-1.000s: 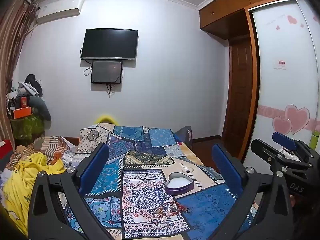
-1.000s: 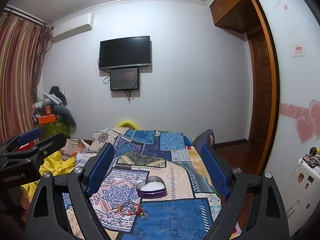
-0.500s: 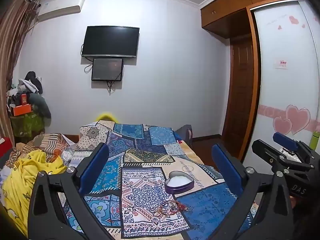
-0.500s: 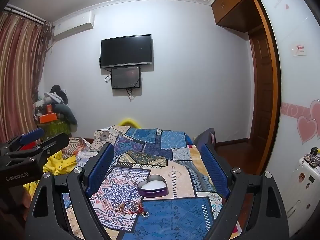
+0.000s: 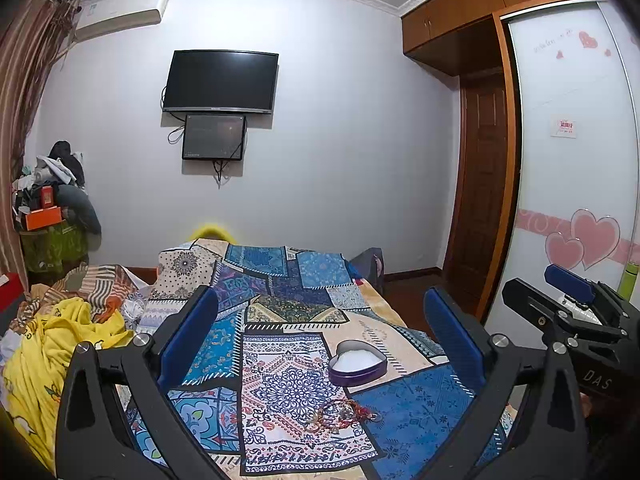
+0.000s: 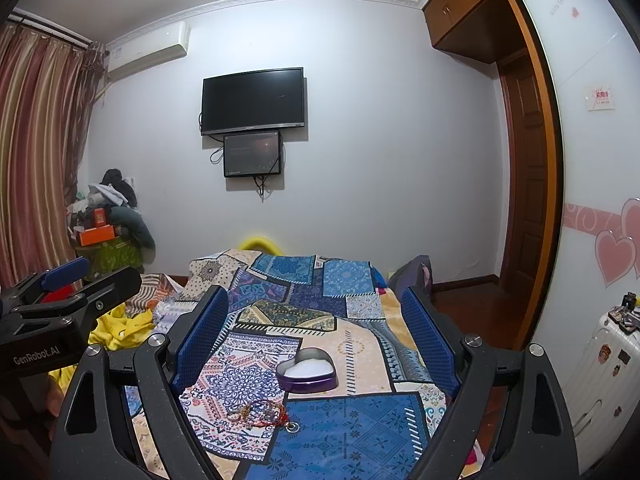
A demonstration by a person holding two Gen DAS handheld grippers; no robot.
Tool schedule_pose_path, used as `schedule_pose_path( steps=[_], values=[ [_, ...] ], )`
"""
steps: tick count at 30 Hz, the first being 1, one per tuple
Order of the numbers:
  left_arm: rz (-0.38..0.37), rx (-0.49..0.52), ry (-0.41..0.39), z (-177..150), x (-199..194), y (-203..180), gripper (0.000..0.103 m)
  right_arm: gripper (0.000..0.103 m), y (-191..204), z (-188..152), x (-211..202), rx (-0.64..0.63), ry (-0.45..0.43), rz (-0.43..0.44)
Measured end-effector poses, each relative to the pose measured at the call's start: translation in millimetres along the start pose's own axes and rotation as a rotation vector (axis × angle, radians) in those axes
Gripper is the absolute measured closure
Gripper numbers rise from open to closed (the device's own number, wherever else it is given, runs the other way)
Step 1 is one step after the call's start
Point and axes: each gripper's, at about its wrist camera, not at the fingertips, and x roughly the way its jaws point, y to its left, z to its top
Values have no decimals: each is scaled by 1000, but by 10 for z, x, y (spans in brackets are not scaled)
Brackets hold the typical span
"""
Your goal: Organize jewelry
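Note:
A purple heart-shaped tin (image 5: 357, 362) (image 6: 307, 369) with a white lining lies open on the patchwork bedspread. Just in front of it sits a small tangle of bracelets and rings (image 5: 342, 411) (image 6: 262, 413), with red cord among them. My left gripper (image 5: 320, 316) is open, held above the bed with nothing between its blue-padded fingers. My right gripper (image 6: 316, 312) is likewise open and empty, hovering short of the tin. Each gripper appears at the edge of the other's view: the right one (image 5: 568, 300) and the left one (image 6: 76, 280).
The bed (image 5: 276, 280) carries a patchwork cover, with yellow and striped bedding (image 5: 60, 332) heaped at its left. A cluttered stand (image 6: 104, 228) is by the curtain. A wardrobe (image 5: 576, 180) and door stand right, with a white suitcase (image 6: 600, 360) beside the bed.
Both views have tilted slightly downward, so the tin and jewellery sit a little higher in frame. Nothing on the bed has moved and both grippers remain open.

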Motion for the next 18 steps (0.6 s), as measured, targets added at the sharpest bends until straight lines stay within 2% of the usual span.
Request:
schedule_pose_path(
  steps=[18],
  values=[
    [-2,0,1,-3,-1,6,0,17,2,-6,1,2,2,4]
  ],
)
